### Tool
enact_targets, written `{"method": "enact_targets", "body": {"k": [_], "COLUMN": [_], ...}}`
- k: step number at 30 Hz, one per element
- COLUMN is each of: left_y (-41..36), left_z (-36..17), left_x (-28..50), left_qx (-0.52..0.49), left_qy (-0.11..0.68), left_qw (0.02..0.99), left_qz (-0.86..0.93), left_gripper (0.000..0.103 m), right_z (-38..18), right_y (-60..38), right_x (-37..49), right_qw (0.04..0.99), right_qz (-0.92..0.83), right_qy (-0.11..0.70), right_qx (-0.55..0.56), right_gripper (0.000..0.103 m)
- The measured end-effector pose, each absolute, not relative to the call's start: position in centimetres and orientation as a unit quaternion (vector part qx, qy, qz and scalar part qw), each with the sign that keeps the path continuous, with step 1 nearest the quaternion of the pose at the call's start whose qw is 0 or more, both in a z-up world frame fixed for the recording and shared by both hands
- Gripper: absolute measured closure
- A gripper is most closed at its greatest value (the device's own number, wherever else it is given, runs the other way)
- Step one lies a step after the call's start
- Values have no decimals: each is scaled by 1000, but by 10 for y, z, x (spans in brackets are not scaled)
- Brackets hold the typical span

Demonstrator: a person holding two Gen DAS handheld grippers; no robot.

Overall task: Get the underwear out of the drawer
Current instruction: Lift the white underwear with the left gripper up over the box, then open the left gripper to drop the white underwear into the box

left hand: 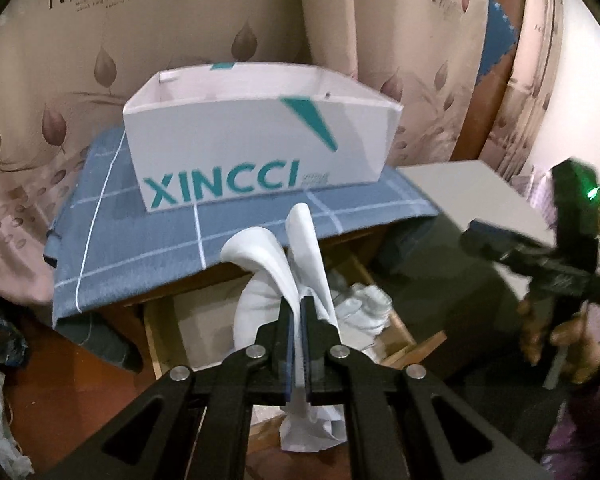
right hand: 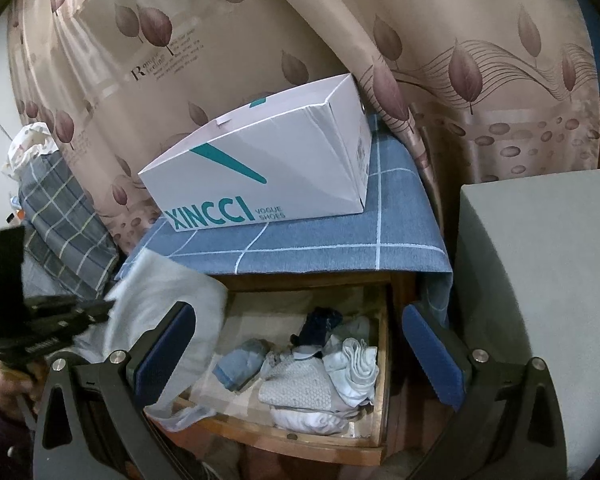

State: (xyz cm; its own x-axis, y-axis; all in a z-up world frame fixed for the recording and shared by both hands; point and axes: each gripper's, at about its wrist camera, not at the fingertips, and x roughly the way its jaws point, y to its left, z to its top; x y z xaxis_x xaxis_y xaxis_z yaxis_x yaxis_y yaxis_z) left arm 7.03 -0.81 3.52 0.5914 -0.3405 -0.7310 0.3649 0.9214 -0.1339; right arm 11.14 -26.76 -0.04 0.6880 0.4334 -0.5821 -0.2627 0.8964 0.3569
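Observation:
My left gripper [left hand: 299, 308] is shut on white underwear [left hand: 278, 256], which hangs lifted above the open wooden drawer [left hand: 160, 344]. From the right wrist view the same white underwear [right hand: 168, 320] droops at the left, held by the left gripper [right hand: 108, 306]. The drawer [right hand: 382, 360] still holds several folded pieces: a pale blue one [right hand: 240, 364], a dark navy one [right hand: 320, 328] and white ones [right hand: 352, 368]. My right gripper [right hand: 300, 356] is open over the drawer with nothing between its blue pads.
A white XINCCI shoe box [right hand: 268, 164] sits on a blue checked cloth [right hand: 320, 244] covering the cabinet top. Leaf-patterned curtains [right hand: 460, 60] hang behind. A grey block [right hand: 540, 280] stands right of the drawer; a plaid pillow [right hand: 64, 216] lies at left.

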Motion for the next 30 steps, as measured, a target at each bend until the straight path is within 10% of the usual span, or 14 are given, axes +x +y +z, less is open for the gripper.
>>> {"method": "enact_targets", "body": {"k": [30], "left_y": [-25], "left_z": [278], "left_x": [229], "left_qx": [12], "left_qy": [262], "left_qw": [953], "left_qz": [-150], "left_gripper": [100], "right_z": [-2], "right_y": [-265], "right_x": [112], "right_qw": [907], "right_qz": [199], "right_qy": [350], "right_qx": [126], "right_gripper": [0]}}
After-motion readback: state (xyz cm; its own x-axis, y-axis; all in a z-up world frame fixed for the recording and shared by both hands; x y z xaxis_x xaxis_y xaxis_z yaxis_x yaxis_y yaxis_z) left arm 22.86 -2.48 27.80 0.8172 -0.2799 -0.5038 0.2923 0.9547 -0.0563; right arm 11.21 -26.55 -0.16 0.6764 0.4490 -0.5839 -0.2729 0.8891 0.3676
